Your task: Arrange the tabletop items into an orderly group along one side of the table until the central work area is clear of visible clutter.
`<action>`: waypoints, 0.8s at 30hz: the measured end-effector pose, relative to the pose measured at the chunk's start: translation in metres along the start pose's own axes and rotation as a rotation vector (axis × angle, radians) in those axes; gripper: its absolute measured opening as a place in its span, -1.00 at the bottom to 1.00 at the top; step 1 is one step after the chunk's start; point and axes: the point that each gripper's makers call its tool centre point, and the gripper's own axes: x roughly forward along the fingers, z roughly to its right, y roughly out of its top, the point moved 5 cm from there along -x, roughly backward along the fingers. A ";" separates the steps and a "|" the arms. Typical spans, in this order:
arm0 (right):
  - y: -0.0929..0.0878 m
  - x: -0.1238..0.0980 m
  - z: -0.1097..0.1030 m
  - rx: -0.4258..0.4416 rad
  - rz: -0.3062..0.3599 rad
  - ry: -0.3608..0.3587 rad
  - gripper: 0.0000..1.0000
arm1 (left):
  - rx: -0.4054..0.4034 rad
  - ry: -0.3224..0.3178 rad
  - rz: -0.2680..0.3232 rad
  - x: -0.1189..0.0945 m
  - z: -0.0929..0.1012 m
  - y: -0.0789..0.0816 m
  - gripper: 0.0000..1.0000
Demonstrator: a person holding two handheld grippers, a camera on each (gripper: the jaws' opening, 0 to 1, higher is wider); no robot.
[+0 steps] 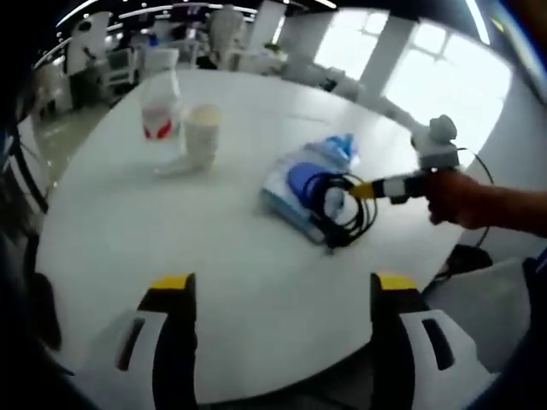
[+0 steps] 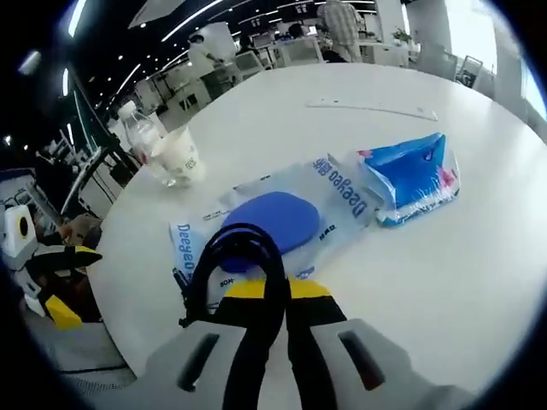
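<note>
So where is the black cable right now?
The black cable is pinched in the right tongs, its loop resting on the wet-wipes pack.

A cable (image 2: 242,256) lies on a wipes pack (image 2: 282,218) on the counter (image 2: 479,282). A smaller pack (image 2: 410,178) touches it. A cup (image 1: 201,132) stands beside a bottle (image 1: 160,107), well apart.

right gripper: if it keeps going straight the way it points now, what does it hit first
The right gripper, shut on the black cable, would likely first meet the wet wipes pack with the blue lid lying just ahead of its tips; depth is hard to judge.
</note>
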 end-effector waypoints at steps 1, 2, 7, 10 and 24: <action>0.003 0.000 0.004 0.003 0.003 -0.007 -0.91 | 0.010 -0.002 0.005 0.000 0.001 0.001 0.61; 0.006 -0.003 0.007 0.004 0.013 -0.011 -0.91 | 0.016 -0.004 0.009 -0.001 0.003 0.002 0.60; 0.022 -0.013 0.023 0.017 0.067 -0.021 -0.91 | 0.037 -0.008 0.015 0.000 0.002 0.004 0.61; 0.032 -0.023 0.038 0.009 0.101 -0.058 -0.91 | 0.039 -0.010 0.016 0.000 0.003 0.004 0.63; 0.032 -0.072 0.108 0.142 0.171 -0.167 -0.90 | 0.051 -0.015 0.016 0.001 0.003 0.003 0.64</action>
